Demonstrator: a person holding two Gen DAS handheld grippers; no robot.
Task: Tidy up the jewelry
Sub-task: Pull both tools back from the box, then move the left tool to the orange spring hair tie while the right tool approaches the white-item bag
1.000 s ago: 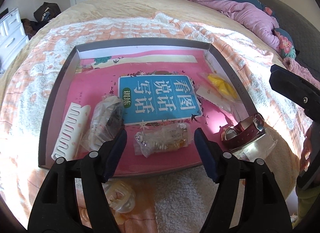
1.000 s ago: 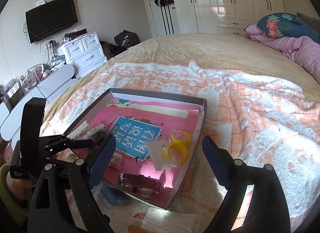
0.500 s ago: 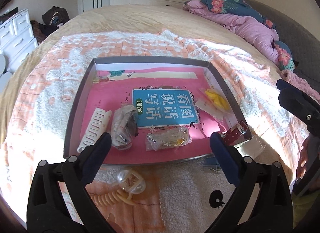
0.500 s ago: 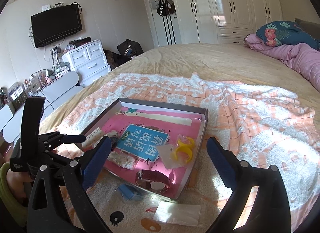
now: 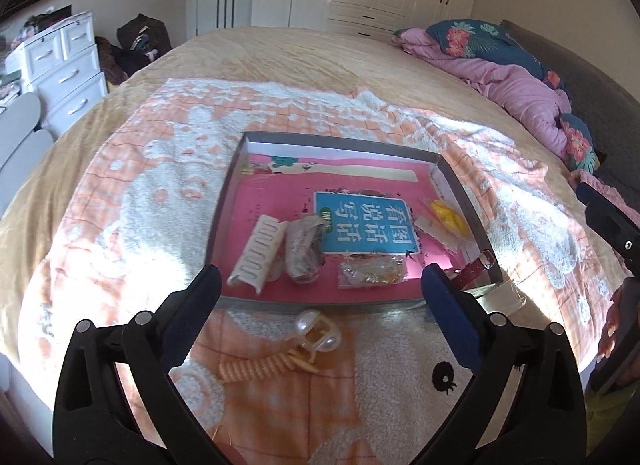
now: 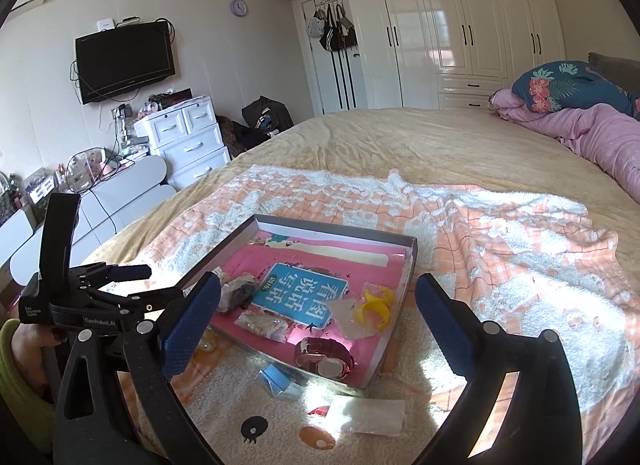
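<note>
Now both grippers hover above the near edge of the shallow grey cardboard tray [image 5: 456,181] lying on the orange-and-white fleece blanket [image 5: 160,193] that covers the bed. The left gripper [image 5: 320,289] has its jaws wide with nothing between them, and the right gripper [image 6: 318,297] likewise stands wide and empty. Inside the tray, on a pink book cover, lie a white plastic comb-shaped holder [image 5: 258,253], a crumpled clear bag of dark jewelry [image 5: 304,251], a clear bag of gold-coloured jewelry [image 5: 372,272], a yellow plastic bangle in a bag [image 6: 374,305] and a dark red leather-strap watch [image 6: 326,357] in the near right corner. Just outside the tray's near wall, a pearl-studded hair claw [image 5: 318,331] and a yellow spiral hair tie [image 5: 256,369] rest on the blanket.
</note>
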